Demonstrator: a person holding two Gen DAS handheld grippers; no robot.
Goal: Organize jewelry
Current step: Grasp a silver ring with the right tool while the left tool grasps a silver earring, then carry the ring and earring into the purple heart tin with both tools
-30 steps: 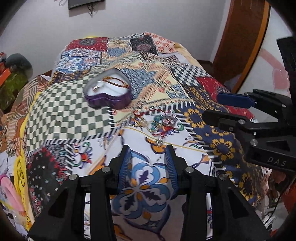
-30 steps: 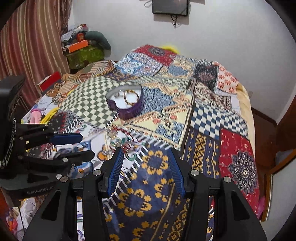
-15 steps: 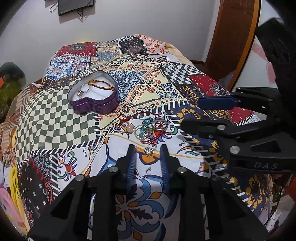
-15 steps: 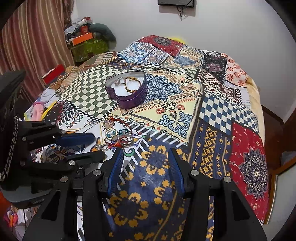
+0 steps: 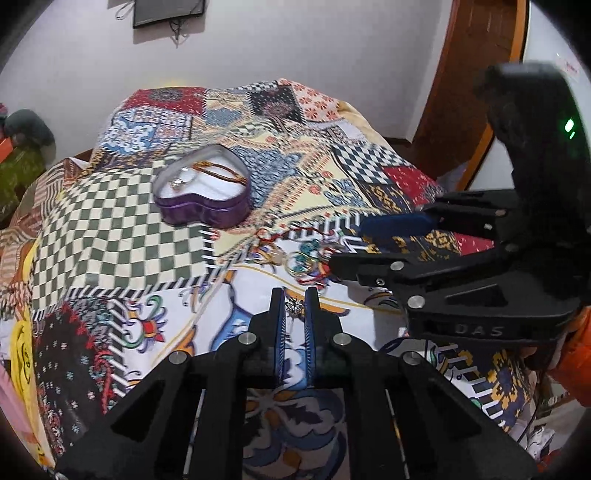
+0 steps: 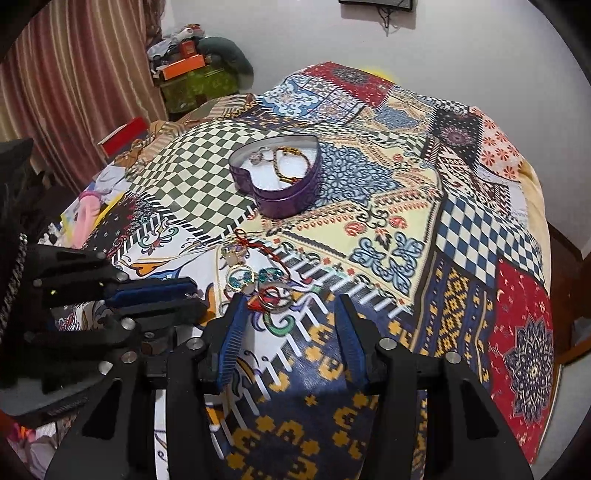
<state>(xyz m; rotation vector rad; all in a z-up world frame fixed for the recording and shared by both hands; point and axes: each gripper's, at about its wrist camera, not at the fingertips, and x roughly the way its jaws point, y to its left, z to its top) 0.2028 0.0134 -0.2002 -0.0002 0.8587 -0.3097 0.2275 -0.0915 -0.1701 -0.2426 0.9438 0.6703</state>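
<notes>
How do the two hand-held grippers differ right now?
The left hand-held gripper has just been closing, its jaws almost together around a small sparkly silver piece; the right hand-held gripper has also narrowed but stands wide with nothing between. Both are black with blue pads and point down at the patchwork bedspread.

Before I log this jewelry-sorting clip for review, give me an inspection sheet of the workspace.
Surface: patchwork bedspread over a bed.
Job's things: open purple heart-shaped tin holding a ring and a gold bracelet; loose pile of rings and red cord on the spread; small sparkly piece.
Clutter: boxes and a green bundle beside the bed.
Grippers: left gripper has just been closing, its fingers nearly together around the sparkly piece; right gripper open, closing slightly, near the pile.
Cables: cord dangling under a wall screen.
Surroundings: white wall, striped curtain, wooden door frame.
</notes>
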